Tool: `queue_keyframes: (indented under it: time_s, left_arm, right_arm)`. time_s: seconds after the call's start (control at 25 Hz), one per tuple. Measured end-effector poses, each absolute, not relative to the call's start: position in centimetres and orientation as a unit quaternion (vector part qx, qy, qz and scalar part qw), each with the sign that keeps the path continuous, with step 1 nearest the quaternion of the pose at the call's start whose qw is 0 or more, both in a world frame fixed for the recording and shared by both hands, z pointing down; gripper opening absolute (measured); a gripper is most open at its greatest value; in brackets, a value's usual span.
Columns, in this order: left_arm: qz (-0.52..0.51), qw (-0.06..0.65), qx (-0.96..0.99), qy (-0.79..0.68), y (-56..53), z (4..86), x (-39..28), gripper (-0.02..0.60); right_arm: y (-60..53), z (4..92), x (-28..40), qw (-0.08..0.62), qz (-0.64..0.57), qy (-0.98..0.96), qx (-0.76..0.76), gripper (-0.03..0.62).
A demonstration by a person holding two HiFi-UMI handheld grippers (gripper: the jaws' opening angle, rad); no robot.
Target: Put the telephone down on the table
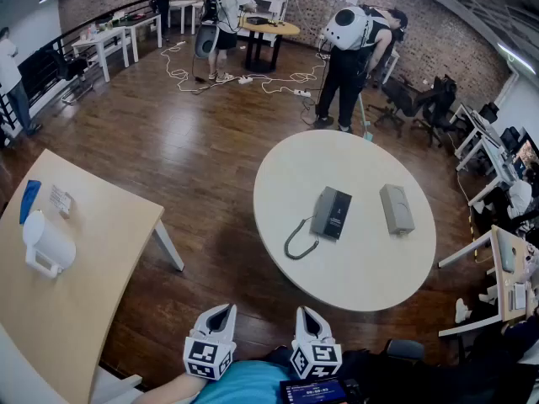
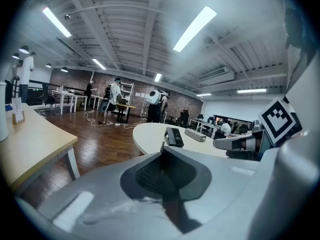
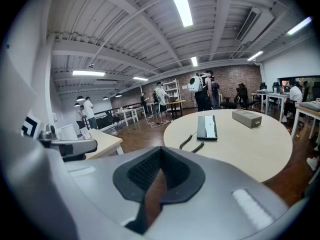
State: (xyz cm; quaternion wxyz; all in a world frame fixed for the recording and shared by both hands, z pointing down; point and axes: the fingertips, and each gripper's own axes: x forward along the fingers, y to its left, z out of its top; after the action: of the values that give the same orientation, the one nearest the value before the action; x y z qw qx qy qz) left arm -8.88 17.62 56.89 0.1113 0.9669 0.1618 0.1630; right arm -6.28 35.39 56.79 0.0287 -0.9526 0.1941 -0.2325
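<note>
The dark telephone [image 1: 331, 213] lies flat on the round white table [image 1: 354, 268], with its curly cord [image 1: 299, 241] trailing toward the near edge. A grey oblong unit [image 1: 397, 209] lies to its right, apart from it. In the left gripper view the telephone [image 2: 174, 136] is far ahead, and in the right gripper view the telephone [image 3: 207, 127] is too. My left gripper [image 1: 227, 309] and right gripper [image 1: 303, 311] hover side by side close to my body, short of the table, both shut and holding nothing. Nothing touches the telephone.
A light wooden table [image 1: 101, 259] at the left carries a white pitcher [image 1: 46, 244], a blue object [image 1: 29, 199] and a small card [image 1: 61, 200]. Dark wood floor separates the tables. A person [image 1: 349, 61] stands beyond the round table. Desks and chairs [image 1: 505, 268] line the right.
</note>
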Motion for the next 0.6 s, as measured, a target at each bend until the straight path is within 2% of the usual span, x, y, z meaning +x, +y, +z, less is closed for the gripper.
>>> queue_keyframes:
  time_s: [0.32, 0.6]
  left_arm:
    - [0.166, 0.113, 0.965, 0.168, 16.5, 57.9, -6.2, 0.015]
    - [0.163, 0.093, 0.967, 0.173, 18.0, 58.0, 1.1, 0.015]
  right_arm:
    - [34.5, 57.4, -3.5, 0.017, -0.232, 0.179, -0.956, -0.008]
    - [35.4, 58.6, 3.1, 0.014, -0.225, 0.184, -0.957, -0.008]
